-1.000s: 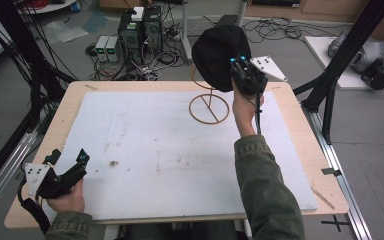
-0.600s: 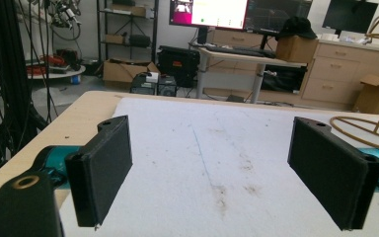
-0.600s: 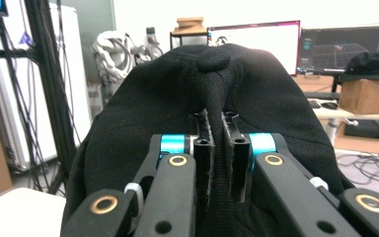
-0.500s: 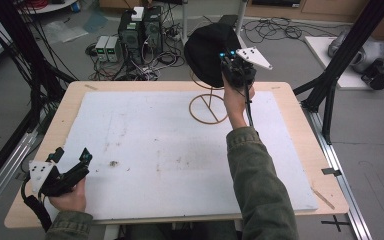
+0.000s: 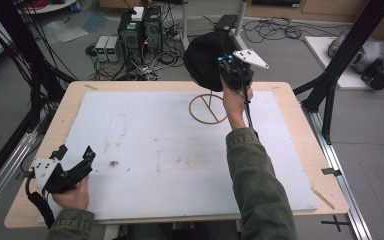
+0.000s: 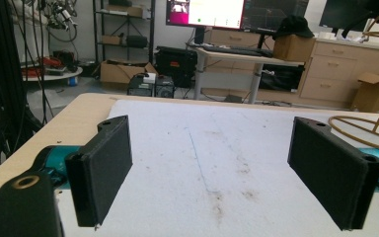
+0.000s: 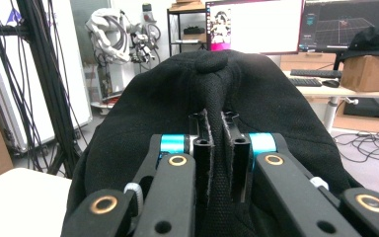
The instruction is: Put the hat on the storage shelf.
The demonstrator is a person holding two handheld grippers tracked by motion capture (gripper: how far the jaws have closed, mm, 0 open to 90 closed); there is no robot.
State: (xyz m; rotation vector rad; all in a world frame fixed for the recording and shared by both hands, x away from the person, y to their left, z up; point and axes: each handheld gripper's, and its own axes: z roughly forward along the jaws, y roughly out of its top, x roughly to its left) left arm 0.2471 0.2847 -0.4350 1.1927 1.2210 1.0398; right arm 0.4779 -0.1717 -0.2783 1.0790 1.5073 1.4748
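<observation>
Right tongs (image 5: 228, 67) raised over far edge of bench (image 5: 40, 150), jaws pinched nearly together on a fold of black cap (image 5: 205, 60); in right gripper view, fabric ridge squeezed between the two jaws, cap crown (image 7: 217, 98) bulging up beyond them. Cap held in the air above wooden ring stand (image 5: 209, 108), apart from the ring base; stand sitting on white mat (image 5: 180, 150) near bench's far side, right of centre. Right hand (image 5: 235, 100) under the gripper, green sleeve (image 5: 257, 185) running back toward near edge. Left tongs (image 5: 75, 155) low at near-left corner of bench, just above or on the mat edge, can't tell which; jaws spread wide, nothing between them. Left gripper view: both black pads (image 6: 103, 168) well apart, stained mat between, ring stand (image 6: 365, 128) off at right. Small dark speck (image 5: 114, 163) on mat just right of left tongs. Second black cap (image 6: 292, 25) on a cardboard box in background.
</observation>
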